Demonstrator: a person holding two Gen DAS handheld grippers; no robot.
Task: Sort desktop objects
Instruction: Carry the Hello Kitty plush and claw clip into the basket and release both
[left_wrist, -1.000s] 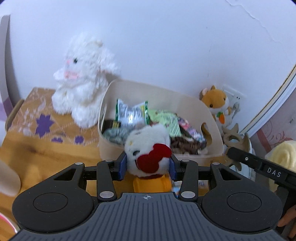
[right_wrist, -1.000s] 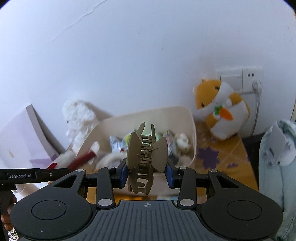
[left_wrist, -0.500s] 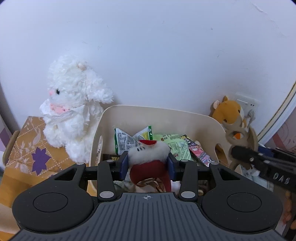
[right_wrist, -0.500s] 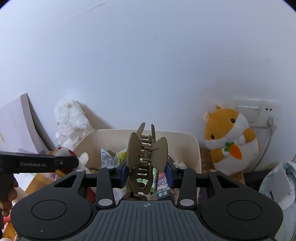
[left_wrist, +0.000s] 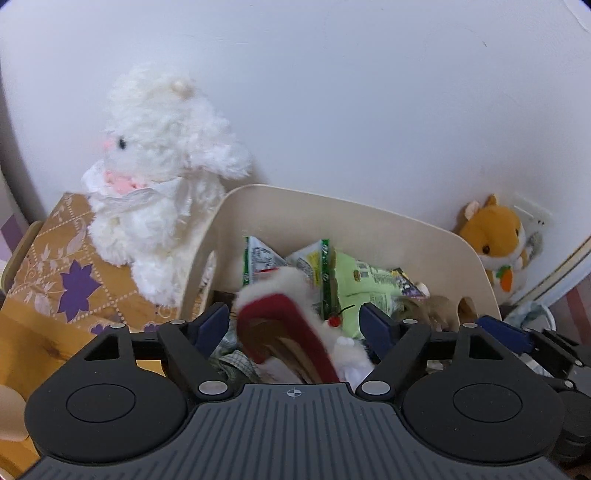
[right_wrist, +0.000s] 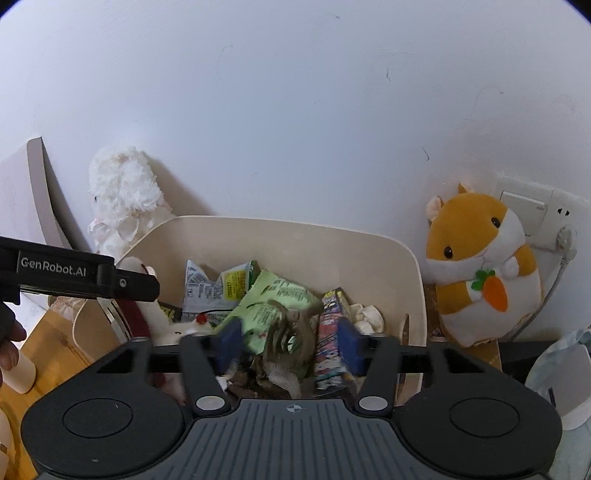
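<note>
Both grips have let go since a second ago: then you held the small plush toy and the hair claw clamped above the cream bin; now each is dropping inside it. Left gripper jaws are opening, the toy loose between them, pads clear of it. Right gripper jaws are opening too, the claw blurred, falling onto the snack packets. Step in hand: release into the bin, by the counter's back edge. Next, you would lift both grippers clear of the rim before reaching for another item.
</note>
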